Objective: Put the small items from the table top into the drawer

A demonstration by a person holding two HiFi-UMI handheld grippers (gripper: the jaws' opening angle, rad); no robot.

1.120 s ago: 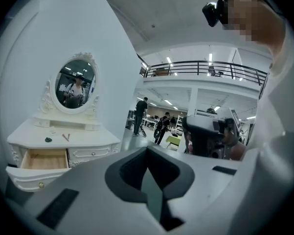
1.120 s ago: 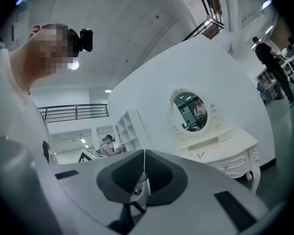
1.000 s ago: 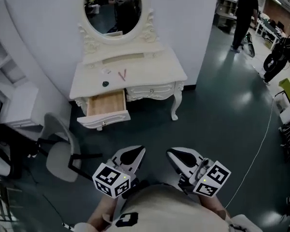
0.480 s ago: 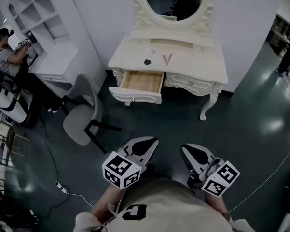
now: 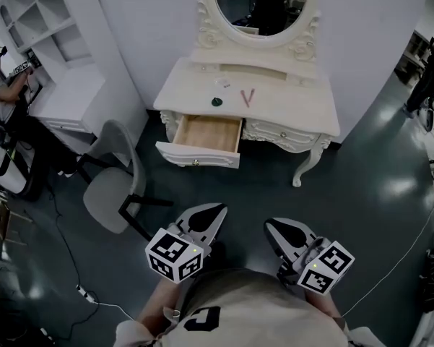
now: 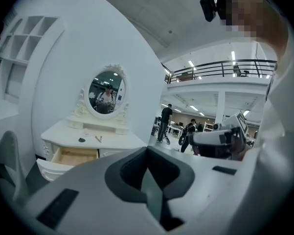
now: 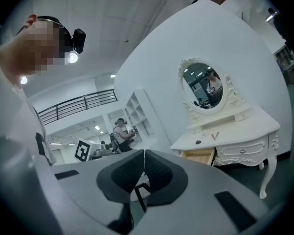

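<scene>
Approach is the step in hand, as I judge it: both tools hang low in front of the person's body, well apart from the table (image 5: pixel 296 110) across open floor. The left gripper (image 5: pixel 209 212) has its jaws pressed together on nothing, and the right gripper (image 5: pixel 276 228) is likewise clenched and empty.

The open drawer (image 5: pixel 202 133) juts from the table's left front, bare wood showing inside. A dark round item (image 5: pixel 217 101) lies near the front edge just above the drawer; the pink sticks (image 5: pixel 247 96) lie just beside it toward the table's middle, and a pale scrap (image 5: pixel 222 83) sits behind it toward the back edge.

To do this well, walk in square to the drawer, and spread one tool's jaws before reaching — the dark item first, since it could be dropped almost straight down.

What the items are cannot be told at this range. The pale scrap barely shows against the white top, and the drawer's rear is hidden under the table's front edge. Both gripper views show the table only small and far off.
</scene>
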